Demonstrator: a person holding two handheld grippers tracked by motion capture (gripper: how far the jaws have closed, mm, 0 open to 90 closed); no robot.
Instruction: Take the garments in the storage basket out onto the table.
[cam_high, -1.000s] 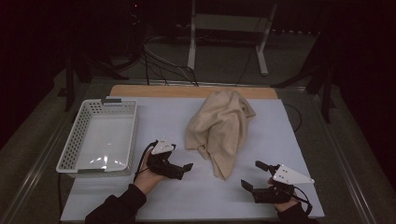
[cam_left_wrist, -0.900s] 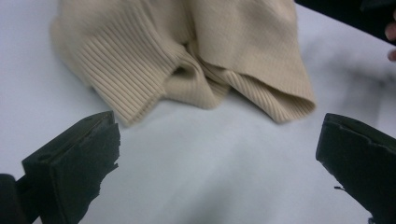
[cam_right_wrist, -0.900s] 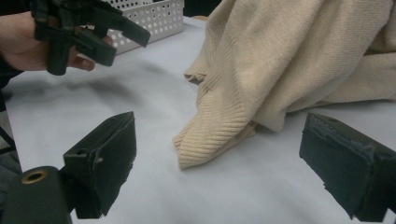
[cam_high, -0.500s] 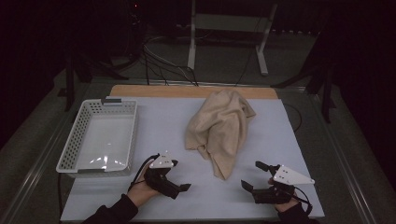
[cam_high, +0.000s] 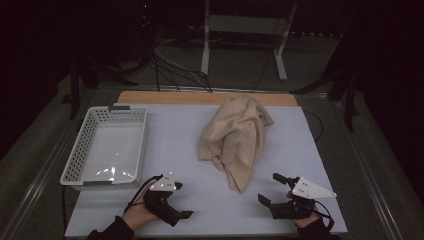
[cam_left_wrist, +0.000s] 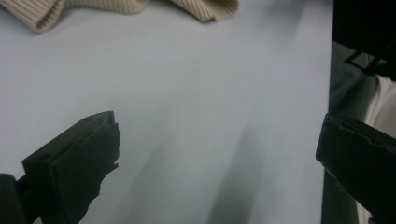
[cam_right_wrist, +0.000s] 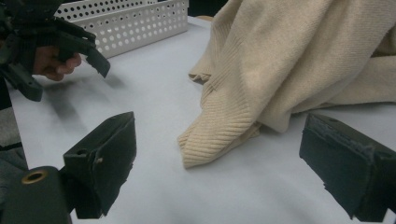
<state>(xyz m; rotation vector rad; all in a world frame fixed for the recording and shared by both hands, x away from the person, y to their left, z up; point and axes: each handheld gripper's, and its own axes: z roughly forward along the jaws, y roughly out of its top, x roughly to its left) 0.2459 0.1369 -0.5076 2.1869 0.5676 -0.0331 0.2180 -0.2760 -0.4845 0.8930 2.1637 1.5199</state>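
A beige knitted cloth (cam_high: 235, 140) lies crumpled in the middle of the white table top (cam_high: 180, 130). My left gripper (cam_high: 182, 200) is near the front edge, left of the cloth's lower tip, jaws wide open with bare table between them (cam_left_wrist: 219, 154); a ribbed edge of the cloth (cam_left_wrist: 46, 11) shows far ahead. My right gripper (cam_high: 270, 188) is at the front right, also open and holding nothing. Its jaws (cam_right_wrist: 224, 172) point at the cloth's ribbed hem (cam_right_wrist: 210, 140), a short way off. The left gripper (cam_right_wrist: 67, 79) appears beyond, held in a hand.
A white perforated basket (cam_high: 72, 160) stands at the table's left side, with nothing in it, and its wall (cam_right_wrist: 130, 23) is seen behind the left gripper. A wooden strip (cam_high: 200, 97) runs along the table's far edge. Cables and a stand are on the floor beyond.
My left gripper has drawn back toward the front edge and slightly left, away from the cloth. The right gripper and the cloth have stayed put.
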